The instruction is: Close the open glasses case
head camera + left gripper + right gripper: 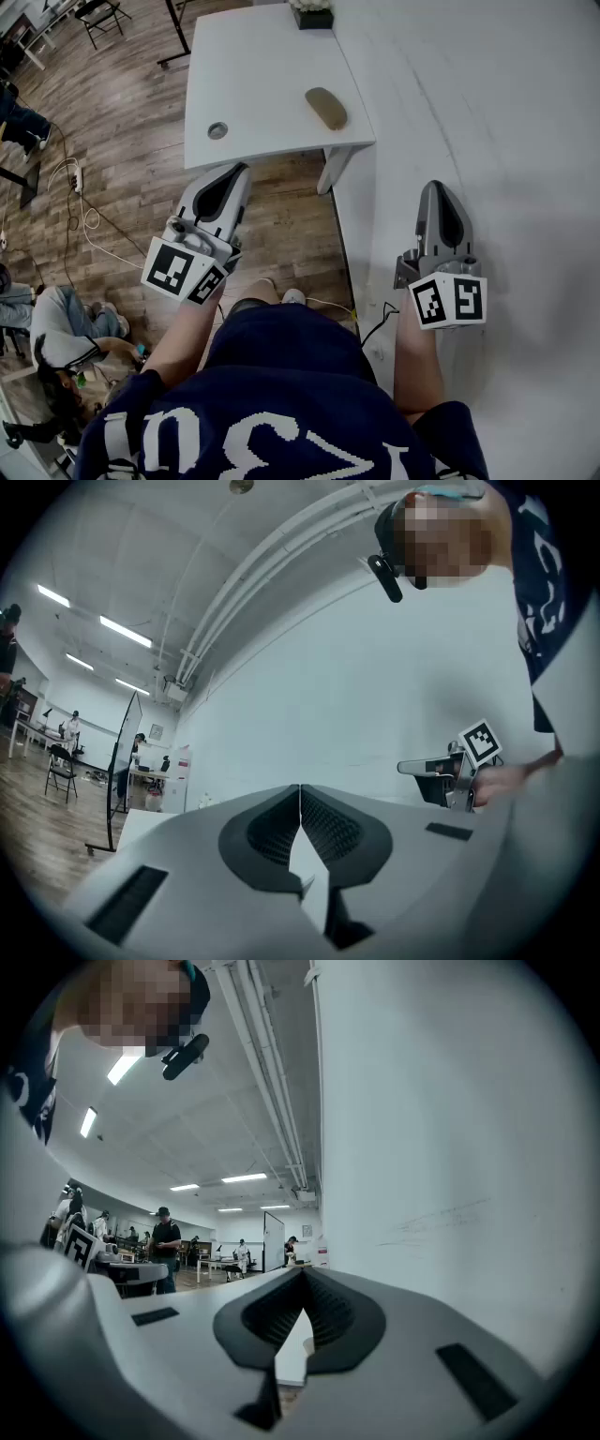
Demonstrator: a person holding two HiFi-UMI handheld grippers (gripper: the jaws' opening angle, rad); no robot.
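1. Left hand-held gripper [236, 172]: jaws closed tip to tip with nothing between them; it hangs over the wooden floor [122, 141], just short of the near edge of the white surface [262, 75]
2. Right hand-held gripper [434, 187]: jaws likewise pressed together and empty; it is close beside the white wall [506, 112], well apart from the case
3. Glasses case [325, 108]: an olive oblong lying flat near the right edge of the surface, touched by neither tool; a black box [312, 16] stands beyond it at the far edge
4. Progress: the case shows as 1 smooth shell with no raised lid, but whether it is open or shut cannot be told at this size. With the 2 tools clear of it, either the reach and the press on the lid remain, or the closing is done
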